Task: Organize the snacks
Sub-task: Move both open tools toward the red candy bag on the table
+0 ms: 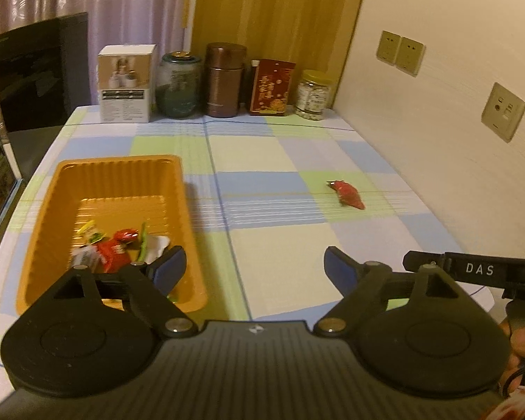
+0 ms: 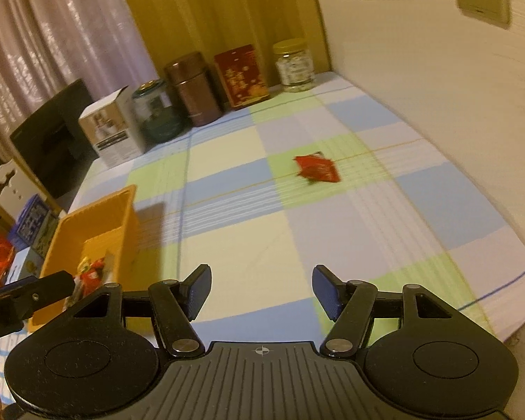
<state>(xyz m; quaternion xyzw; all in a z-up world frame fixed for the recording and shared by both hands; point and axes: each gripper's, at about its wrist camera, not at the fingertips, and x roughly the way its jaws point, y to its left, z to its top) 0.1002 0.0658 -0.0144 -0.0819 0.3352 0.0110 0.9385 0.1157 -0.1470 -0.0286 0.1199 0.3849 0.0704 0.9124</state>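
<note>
Snacks first: I count one red foil snack packet lying alone on the blue, green and cream checked tablecloth, out toward the wall side, well apart from the orange ribbed plastic tray. That single tray sits on the left of the cloth, and in its near end lies a small heap of wrapped snacks; I can make out a red wrapper, a yellow-green one and a pale one, but blur keeps me from an exact count. My left gripper hangs with its two blue-padded fingers spread wide and nothing between them, the left pad over the tray's near right corner. My right gripper has its two blue pads moderately apart, also holding nothing, aimed across the cloth with the lone red packet well ahead of it. Along the far edge of the table I count five containers in a row: one white cardboard box, one green-tinted glass jar, one brown metal canister, one red and gold printed box and one clear plastic jar with a yellow lid. Three beige wall plates show on the right wall.
</note>
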